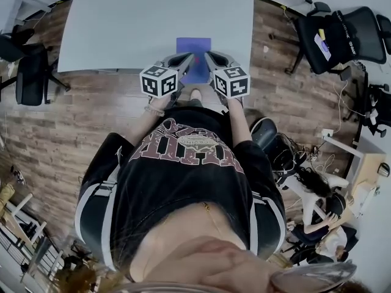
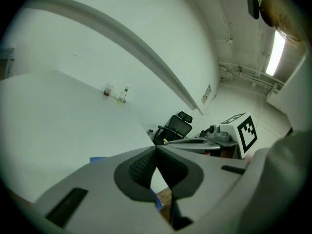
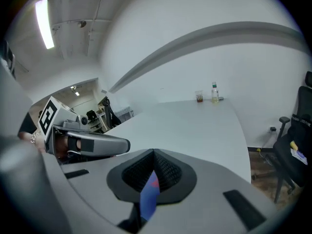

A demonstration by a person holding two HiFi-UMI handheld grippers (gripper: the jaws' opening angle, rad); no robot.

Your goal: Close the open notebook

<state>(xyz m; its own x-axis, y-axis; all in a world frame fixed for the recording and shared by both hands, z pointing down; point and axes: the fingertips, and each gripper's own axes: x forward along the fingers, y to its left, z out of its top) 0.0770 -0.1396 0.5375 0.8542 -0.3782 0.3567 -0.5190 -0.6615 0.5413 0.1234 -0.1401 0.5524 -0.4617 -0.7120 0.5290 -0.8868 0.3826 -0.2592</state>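
**Notebook.** The notebook lies flat on the table, at the table's near edge and directly ahead of the person. In the head view it appears as a single blue-violet rectangle. No white pages and no centre fold are visible. It therefore reads as cover-up and possibly already closed, but this cannot be confirmed from these views.

**Orientation.** The notebook's sides lie square to the table's near edge. Its long axis appears to run away from the person, though the grippers hide the near corners. The spine side cannot be told.

**Relation to the grippers.** The notebook lies forward of and below both grippers, on the midline between them. The two grippers converge on it from either side, with their noses overlapping its left and right edges in the head view. Neither hand is clearly nearer. No contact is visible.

**Left gripper.** The left gripper has its jaws closed tip to tip, with nothing between the pads. Slivers of the blue cover show below and beside the jaws.

**Right gripper.** The right gripper is likewise closed at the tips and empty. The blue seen in the gap behind its tips is the notebook lying on the table beyond, not a gripped object.

**Judgement.** If a cover remains to be turned, either gripper must descend forward to one of the notebook's side edges.
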